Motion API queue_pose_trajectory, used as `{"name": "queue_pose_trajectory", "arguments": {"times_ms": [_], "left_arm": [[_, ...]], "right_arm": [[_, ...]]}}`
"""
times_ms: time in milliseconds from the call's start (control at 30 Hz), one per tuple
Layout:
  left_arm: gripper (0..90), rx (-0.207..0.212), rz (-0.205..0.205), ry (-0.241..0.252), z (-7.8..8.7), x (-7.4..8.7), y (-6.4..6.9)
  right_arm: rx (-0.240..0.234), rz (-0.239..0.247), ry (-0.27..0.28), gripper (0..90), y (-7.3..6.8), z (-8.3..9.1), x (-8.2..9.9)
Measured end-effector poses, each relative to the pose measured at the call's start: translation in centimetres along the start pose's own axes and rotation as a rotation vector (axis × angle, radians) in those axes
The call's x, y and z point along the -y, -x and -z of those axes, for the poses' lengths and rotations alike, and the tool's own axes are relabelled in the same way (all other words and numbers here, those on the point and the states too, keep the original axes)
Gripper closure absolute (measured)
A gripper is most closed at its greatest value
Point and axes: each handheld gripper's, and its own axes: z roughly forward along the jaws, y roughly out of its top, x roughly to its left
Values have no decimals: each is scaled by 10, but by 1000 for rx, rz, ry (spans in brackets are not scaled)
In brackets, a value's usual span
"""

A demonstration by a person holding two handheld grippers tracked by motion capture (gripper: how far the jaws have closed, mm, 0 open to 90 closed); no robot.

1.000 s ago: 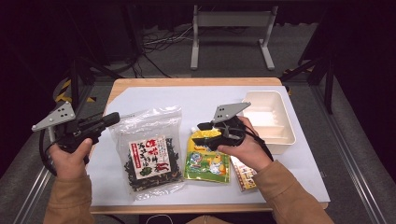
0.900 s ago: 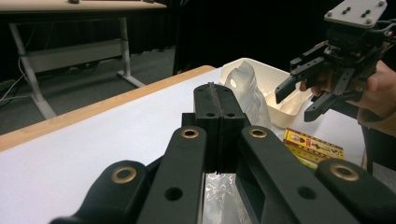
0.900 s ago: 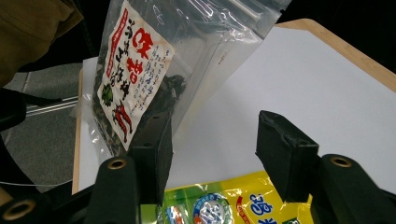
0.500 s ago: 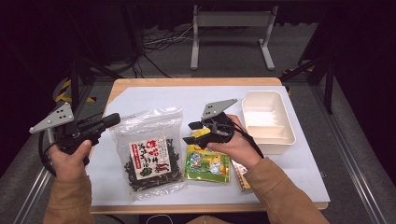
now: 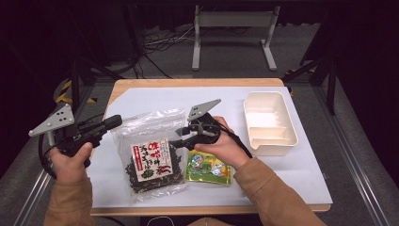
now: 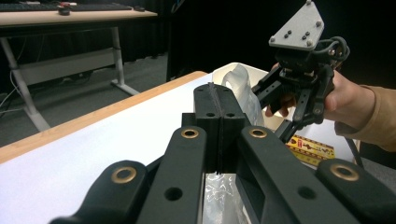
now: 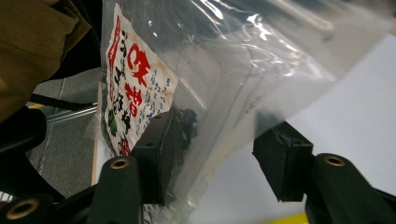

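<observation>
Clear, slippery plastic is my worry. My right gripper (image 5: 181, 141) has been closing, and its fingers (image 7: 156, 154) sit on both sides of the seaweed bag's (image 5: 153, 153) edge, not pinching yet. If I grab only that thin film, the bag may slide out or tear. My left gripper (image 5: 113, 121) is clenched on nothing, just beside the bag.

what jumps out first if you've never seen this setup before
The big clear bag of dark dried seaweed with its red-lettered label lies mid-table, and the right gripper reaches its edge with jaws apart, which have just been closing, the bag's edge between them. The left gripper, jaws shut, hangs off the table's left side. A white tray stands at the right, and a green-yellow packet lies under the right hand.
</observation>
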Motion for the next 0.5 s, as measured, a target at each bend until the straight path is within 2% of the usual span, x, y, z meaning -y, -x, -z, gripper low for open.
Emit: {"name": "queue_pose_trajectory", "arguments": {"times_ms": [133,233,333,400,500], "left_arm": [[900,-12,-3,0,0,1,-1],[900,-12,1,-2,0,1,-1],[900,-20,-3,-1,0,1,-1],[900,-21,-3,2,2,0,0],[900,-21,-5,17,6,-1,1]], "right_arm": [[-10,9,-2,588,0,-5,-1],[-43,-5,-1,680,1,-5,-2],[-68,12,-5,796,-2,-6,-3],[-70,15,-6,817,-4,-5,-4],[-92,-17,14,839,-5,-4,-4]]}}
